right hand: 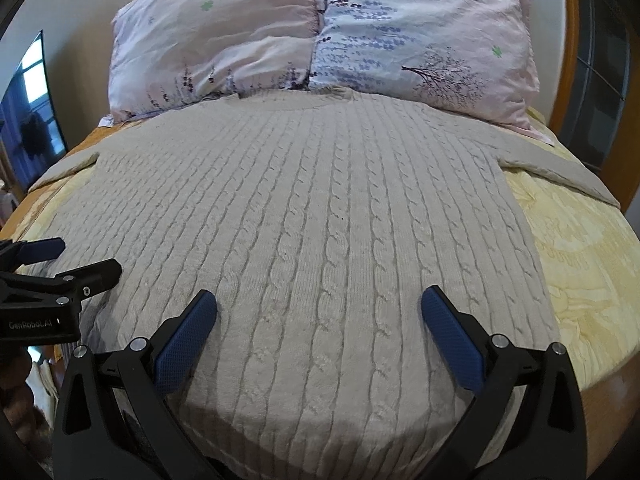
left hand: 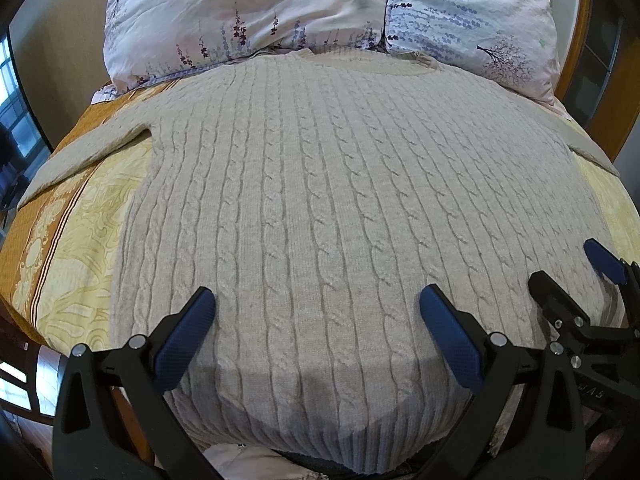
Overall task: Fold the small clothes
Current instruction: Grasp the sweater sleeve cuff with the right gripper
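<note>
A beige cable-knit sweater (left hand: 320, 184) lies flat on the bed, collar toward the pillows, sleeves spread to both sides; it also shows in the right wrist view (right hand: 320, 220). My left gripper (left hand: 318, 308) is open and empty above the sweater's lower hem area. My right gripper (right hand: 320, 312) is open and empty above the hem, to the right of the left one. The right gripper shows at the right edge of the left wrist view (left hand: 572, 272). The left gripper shows at the left edge of the right wrist view (right hand: 68, 260).
Two floral pillows (left hand: 320, 8) lie at the head of the bed, touching the sweater's collar. A yellow and orange patterned bedspread (left hand: 72, 248) shows on both sides. A wooden headboard (right hand: 568, 40) rises at the right. A dark screen (right hand: 32, 120) stands at the left.
</note>
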`<state>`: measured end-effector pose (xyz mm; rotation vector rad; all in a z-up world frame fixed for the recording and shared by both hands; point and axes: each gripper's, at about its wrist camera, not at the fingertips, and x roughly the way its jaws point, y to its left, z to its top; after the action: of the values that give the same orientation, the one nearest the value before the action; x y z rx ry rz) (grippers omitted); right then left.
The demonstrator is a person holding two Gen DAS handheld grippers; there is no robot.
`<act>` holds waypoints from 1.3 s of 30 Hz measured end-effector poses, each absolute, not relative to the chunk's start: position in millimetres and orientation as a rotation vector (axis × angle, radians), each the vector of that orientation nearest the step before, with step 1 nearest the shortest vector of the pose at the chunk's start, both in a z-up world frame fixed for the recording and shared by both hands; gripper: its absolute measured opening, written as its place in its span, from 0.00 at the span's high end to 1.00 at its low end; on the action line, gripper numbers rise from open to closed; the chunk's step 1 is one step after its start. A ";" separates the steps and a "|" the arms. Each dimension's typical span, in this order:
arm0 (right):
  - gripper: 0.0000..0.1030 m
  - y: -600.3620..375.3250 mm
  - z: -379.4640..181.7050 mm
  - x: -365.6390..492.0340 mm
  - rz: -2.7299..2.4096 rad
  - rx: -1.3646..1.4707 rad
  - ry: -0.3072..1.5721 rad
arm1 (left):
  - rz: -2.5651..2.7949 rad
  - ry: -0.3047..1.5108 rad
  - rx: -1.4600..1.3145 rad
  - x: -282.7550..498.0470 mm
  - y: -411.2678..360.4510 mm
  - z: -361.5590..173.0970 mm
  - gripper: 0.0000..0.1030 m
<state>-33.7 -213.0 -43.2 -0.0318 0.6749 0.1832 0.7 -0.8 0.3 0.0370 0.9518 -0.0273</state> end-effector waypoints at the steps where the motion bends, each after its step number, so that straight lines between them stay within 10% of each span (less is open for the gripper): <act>1: 0.01 -214.0 -42.2 -31.4 0.195 -0.033 0.677 | -0.031 0.947 0.038 1.5 -0.8 0.4 0.02; 12: 0.02 -327.4 19.4 24.6 0.145 0.346 0.617 | -0.125 0.890 -0.043 41.3 23.2 19.0 0.02; 19: 0.36 -451.8 -9.3 101.4 -0.039 0.746 0.731 | -0.096 0.884 0.031 85.8 28.2 40.5 0.02; 39: 0.62 -570.4 -59.2 134.5 -0.248 1.049 0.649 | -0.261 0.897 0.041 139.2 13.8 49.1 0.02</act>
<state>134.5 -570.4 -59.2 1.0491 0.6490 -0.2479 139.2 13.8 49.1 0.0410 0.8970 -0.2606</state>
